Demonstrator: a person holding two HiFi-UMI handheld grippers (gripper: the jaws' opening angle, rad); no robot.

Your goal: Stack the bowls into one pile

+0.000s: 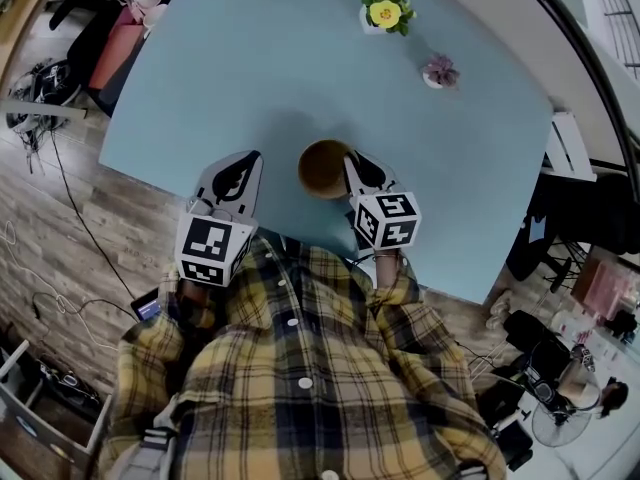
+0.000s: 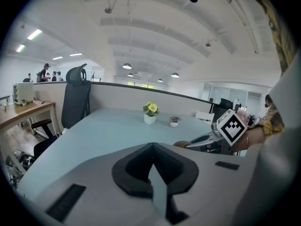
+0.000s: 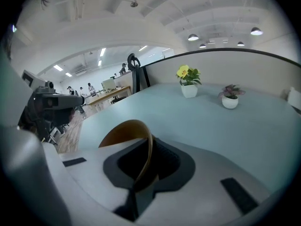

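Brown bowl [image 1: 320,168] sits at the near part of our pale blue desk [image 1: 250,58], its rim pinched between the nearly closed jaws of our right gripper [image 1: 360,171]. Our left gripper [image 1: 238,173], just beside it, has its jaws pressed together on nothing.

Pale blue table [image 1: 250,68]: white pot of yellow flowers [image 1: 384,10] at 1 o'clock, small white pot with a purplish plant [image 1: 439,71] at 2 o'clock, near each other. Brown round bowl [image 1: 322,168] at 6 o'clock by the near edge; contact with the tabletop not resolvable.
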